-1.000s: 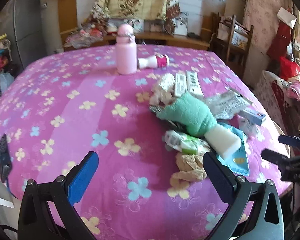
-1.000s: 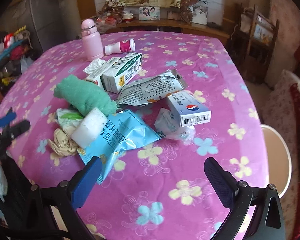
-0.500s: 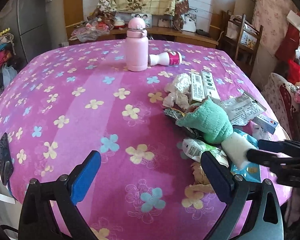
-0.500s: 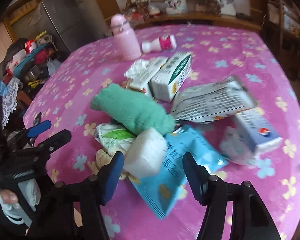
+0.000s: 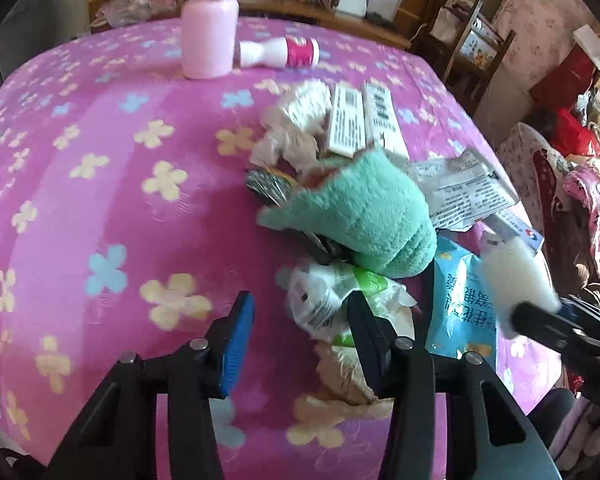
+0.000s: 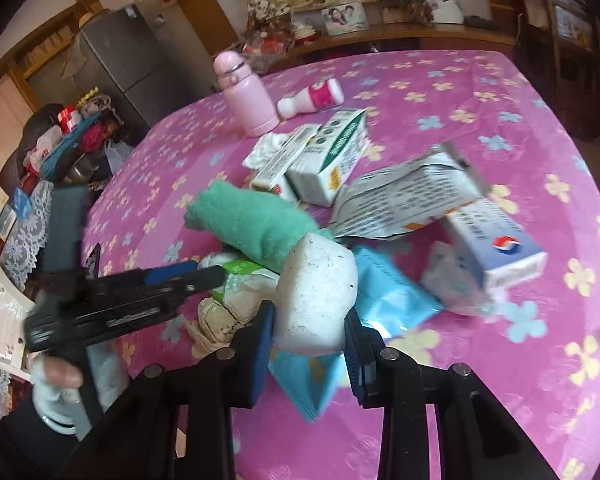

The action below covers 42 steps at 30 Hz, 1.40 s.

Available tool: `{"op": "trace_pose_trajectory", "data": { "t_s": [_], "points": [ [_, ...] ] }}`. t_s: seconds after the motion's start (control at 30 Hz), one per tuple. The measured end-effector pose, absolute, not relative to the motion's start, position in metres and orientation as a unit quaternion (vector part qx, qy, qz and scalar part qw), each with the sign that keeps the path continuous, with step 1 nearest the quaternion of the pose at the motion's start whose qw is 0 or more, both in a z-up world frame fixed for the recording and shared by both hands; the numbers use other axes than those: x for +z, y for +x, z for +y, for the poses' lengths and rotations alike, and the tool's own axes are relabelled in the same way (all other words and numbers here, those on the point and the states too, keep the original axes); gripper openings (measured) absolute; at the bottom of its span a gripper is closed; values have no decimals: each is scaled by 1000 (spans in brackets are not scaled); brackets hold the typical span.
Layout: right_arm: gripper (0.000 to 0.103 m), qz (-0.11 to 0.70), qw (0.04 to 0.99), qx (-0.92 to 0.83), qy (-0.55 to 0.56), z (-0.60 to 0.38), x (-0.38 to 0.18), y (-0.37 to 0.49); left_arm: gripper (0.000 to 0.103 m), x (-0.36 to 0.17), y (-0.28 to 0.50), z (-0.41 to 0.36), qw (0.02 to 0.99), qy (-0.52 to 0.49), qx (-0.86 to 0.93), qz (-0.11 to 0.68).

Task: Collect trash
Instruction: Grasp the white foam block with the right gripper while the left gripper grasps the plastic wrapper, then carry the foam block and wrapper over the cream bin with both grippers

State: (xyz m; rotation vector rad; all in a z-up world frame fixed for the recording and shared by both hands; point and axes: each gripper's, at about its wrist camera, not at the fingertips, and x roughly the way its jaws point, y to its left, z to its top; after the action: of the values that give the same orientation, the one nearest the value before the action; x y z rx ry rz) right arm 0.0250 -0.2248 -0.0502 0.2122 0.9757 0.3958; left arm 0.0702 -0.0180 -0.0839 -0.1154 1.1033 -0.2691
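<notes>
A heap of trash lies on the pink flowered tablecloth (image 5: 100, 200). My right gripper (image 6: 308, 344) has a white foam block (image 6: 316, 300) between its blue pads, which touch both its sides while the jaws are still closing. In the left wrist view the block (image 5: 516, 280) shows blurred at the right gripper (image 5: 516, 316). My left gripper (image 5: 300, 332) is closing around a white and green plastic wrapper (image 5: 328, 300); its black finger touches the wrapper, the blue pad (image 5: 240, 340) stands apart. A rolled green towel (image 5: 364, 220) lies just beyond, over a blue packet (image 6: 388, 292).
A pink bottle (image 5: 208, 20) stands at the back, a small white and red bottle (image 5: 280, 52) lies beside it. Cartons (image 6: 332, 160), a silver packet (image 6: 404, 196), a blue and white box (image 6: 496, 248) and crumpled tissue (image 5: 292, 136) fill the pile. Chairs and clutter ring the table.
Both grippers went from wide open to narrow. The left one came forward and down to the wrapper. The right one closed in on the white foam block.
</notes>
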Motion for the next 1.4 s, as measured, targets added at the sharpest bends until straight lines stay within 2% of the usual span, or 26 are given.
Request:
{"op": "trace_pose_trajectory", "data": {
  "t_s": [0.1,0.13,0.17,0.2,0.3,0.83,1.07,1.4],
  "points": [
    [35,461,862,183,100,-235,-47,20,49,-82,71,-25,840,-55,-136,523],
    [35,460,863,183,99,-237,-47,18,46,-82,73,-25,836,-63,-141,526],
    [35,460,863,183,101,-239,-47,17,34,-82,74,-25,833,-69,-145,530],
    [35,459,864,182,102,-241,-47,16,29,-82,76,-25,826,-80,-152,536],
    [35,453,866,181,107,-244,-48,13,23,-81,78,-28,824,-78,-149,542],
    [35,432,883,148,110,-282,-32,-7,21,-5,26,-53,861,-28,-175,477],
    [35,426,892,115,100,-313,-27,-16,21,1,28,-115,862,1,-205,464],
    [35,427,895,27,123,-408,-35,-32,21,-3,28,-225,854,54,-247,455]
  ]
}}
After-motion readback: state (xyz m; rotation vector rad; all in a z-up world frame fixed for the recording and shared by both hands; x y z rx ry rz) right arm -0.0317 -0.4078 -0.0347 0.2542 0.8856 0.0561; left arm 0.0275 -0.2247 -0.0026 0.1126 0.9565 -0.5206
